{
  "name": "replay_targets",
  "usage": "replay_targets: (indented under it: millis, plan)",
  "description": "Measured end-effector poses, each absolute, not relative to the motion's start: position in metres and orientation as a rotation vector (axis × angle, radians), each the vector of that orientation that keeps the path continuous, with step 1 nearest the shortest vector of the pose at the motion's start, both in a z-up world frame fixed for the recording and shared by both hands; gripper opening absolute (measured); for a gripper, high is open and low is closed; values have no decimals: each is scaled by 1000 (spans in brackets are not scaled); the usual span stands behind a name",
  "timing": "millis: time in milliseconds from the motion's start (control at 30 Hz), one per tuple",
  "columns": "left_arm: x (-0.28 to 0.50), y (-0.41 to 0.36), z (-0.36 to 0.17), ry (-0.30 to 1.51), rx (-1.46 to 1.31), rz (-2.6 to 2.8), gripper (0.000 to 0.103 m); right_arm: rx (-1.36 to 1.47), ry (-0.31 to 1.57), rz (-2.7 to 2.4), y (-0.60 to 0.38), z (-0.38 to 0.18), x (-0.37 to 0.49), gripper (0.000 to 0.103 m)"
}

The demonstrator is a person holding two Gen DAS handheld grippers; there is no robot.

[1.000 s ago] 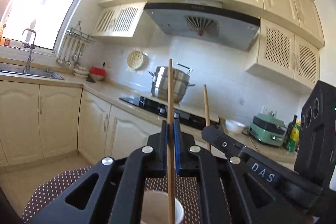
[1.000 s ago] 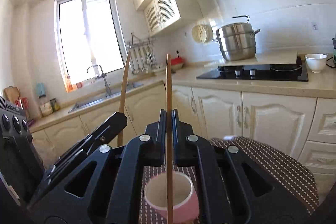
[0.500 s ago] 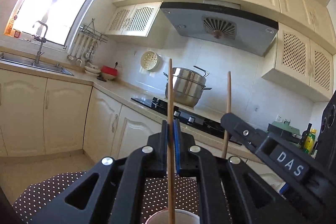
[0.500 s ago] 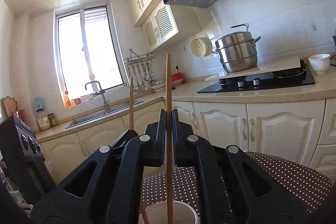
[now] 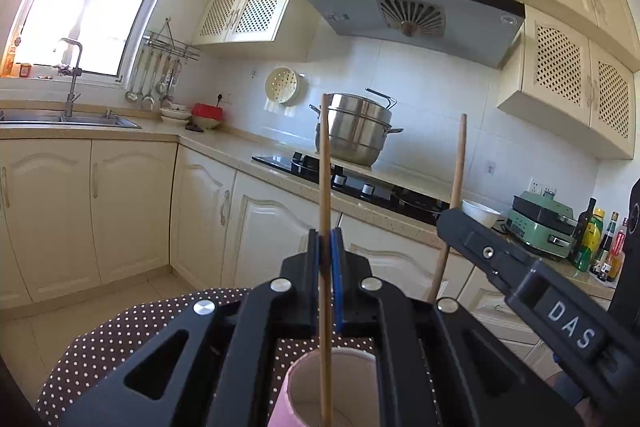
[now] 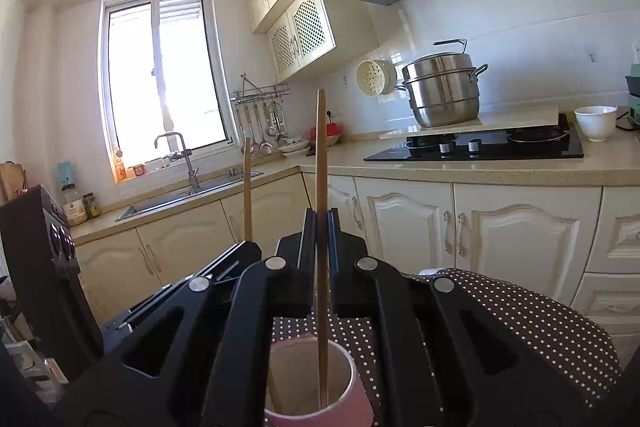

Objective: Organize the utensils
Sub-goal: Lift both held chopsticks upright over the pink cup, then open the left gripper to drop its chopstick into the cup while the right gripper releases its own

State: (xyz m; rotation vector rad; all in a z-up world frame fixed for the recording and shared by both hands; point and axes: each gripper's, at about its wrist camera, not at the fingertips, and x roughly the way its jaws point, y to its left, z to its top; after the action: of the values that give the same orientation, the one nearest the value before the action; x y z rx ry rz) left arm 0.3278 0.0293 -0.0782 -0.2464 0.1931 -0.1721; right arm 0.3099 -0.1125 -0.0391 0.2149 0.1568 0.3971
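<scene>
We held 2 tools over a pink cup [image 6: 314, 383] that stood on a brown cloth with white dots [image 6: 536, 319]. The left tool [image 5: 329, 279] was clenched on a wooden chopstick [image 5: 325, 187], which stood upright between its blue pads; the stick's lower end hung inside the cup's mouth, at 6 o'clock in the left wrist view. The right tool [image 6: 321, 259] was likewise clenched on a second chopstick [image 6: 321, 167], also upright, with its lower end down in the cup (whether it touched the bottom we could not tell). In the left wrist view the right tool came in from 4 o'clock with its stick just beside ours, tilted slightly. In the right wrist view the left tool's stick rose at 10 o'clock from the centre, and its lower end also showed inside the cup. Behind, at 12 o'clock, a steel pot [image 5: 356, 135] sat by a black hob [image 5: 360, 183] on the kitchen counter [image 5: 224, 147].
</scene>
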Motion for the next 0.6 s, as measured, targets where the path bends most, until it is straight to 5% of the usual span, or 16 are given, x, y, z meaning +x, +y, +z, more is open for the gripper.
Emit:
replay_targets:
  millis: [300,433,600]
  plan:
    - [303,32,-80,228,-249,-173,7,190,186,373,-116,-45,290,6]
    - [296,34,-80,251,-261,-165,31,175,198,360,-114,-49,284,6]
    - [288,36,-78,269,-252,-160,39,167,214,350,-113,-52,278,6]
